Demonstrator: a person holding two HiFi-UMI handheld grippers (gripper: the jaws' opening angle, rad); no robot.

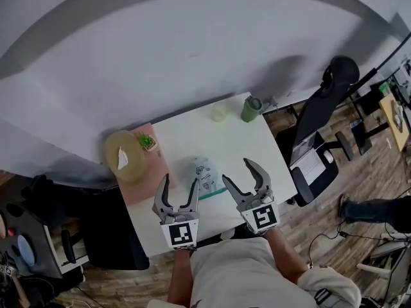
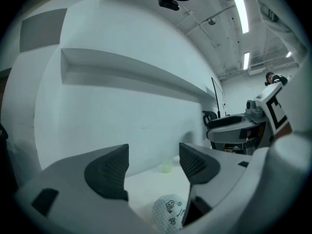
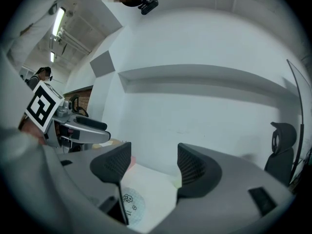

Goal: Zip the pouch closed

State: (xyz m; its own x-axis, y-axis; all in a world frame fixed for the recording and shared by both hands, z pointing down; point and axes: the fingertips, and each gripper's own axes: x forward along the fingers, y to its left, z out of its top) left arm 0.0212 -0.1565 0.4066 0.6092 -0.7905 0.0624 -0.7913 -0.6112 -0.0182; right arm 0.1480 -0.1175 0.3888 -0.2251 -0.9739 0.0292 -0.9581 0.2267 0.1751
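Both grippers hover over the near edge of the white table (image 1: 186,133). The left gripper (image 1: 180,185) and the right gripper (image 1: 238,173) have their jaws spread wide, with nothing between them. The mesh pouch (image 1: 204,174) lies flat between the two, untouched. By the wall stand a pale cup (image 1: 219,112) and a green tumbler (image 1: 252,108). At left, a tan disc (image 1: 125,156) and a small plant (image 1: 147,142) sit by a pink mat (image 1: 142,178).

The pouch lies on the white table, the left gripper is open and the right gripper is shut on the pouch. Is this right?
Not quite: the right gripper is open too, with nothing between its jaws, as the right gripper view shows. The pouch does lie on the white table, and the left gripper is open.
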